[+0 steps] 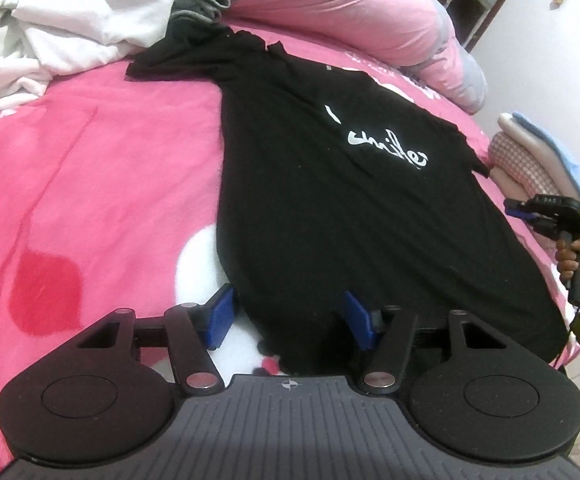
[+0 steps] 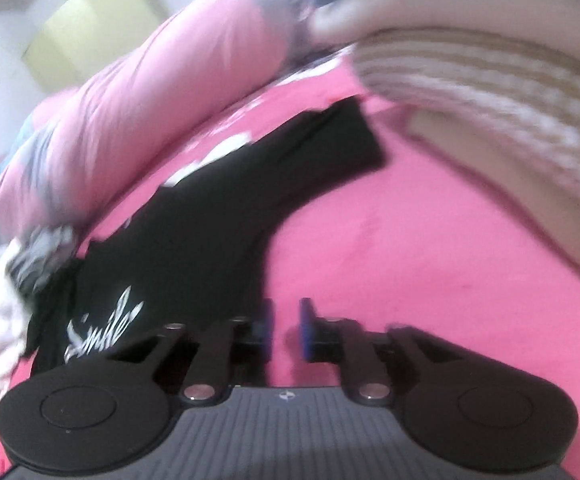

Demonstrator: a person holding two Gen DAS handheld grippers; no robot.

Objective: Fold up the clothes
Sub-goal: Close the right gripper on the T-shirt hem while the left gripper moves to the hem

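The shirt (image 1: 330,216) is black, with white writing on its chest, and it lies spread out flat on the pink bed (image 1: 101,168). Its bottom hem is at the near edge of the bed. The left gripper (image 1: 285,320) sits right at that hem with its blue pads wide apart. The near left corner of the hem lies between the pads, but they are not squeezing it. The right gripper (image 2: 285,330) is by the right side of the shirt, over bare pink bed, close to where the sleeve joins. Its pads have a small gap and nothing is in them. That picture is blurry. In the left view, a hand (image 1: 570,256) holds this gripper off past the right edge of the shirt. The shirt looks thin, soft and light. I think it will flop and wrinkle when lifted, and it may slide a bit on the fuzzy bed. Good spots to pinch are the hem corners or the shoulders, both at once, so it stays flat. Farther away, the sleeves reach out to both sides. A pile of white clothes (image 1: 49,20) sits at the far left corner, and a pink quilt (image 1: 330,12) lies along the far edge.
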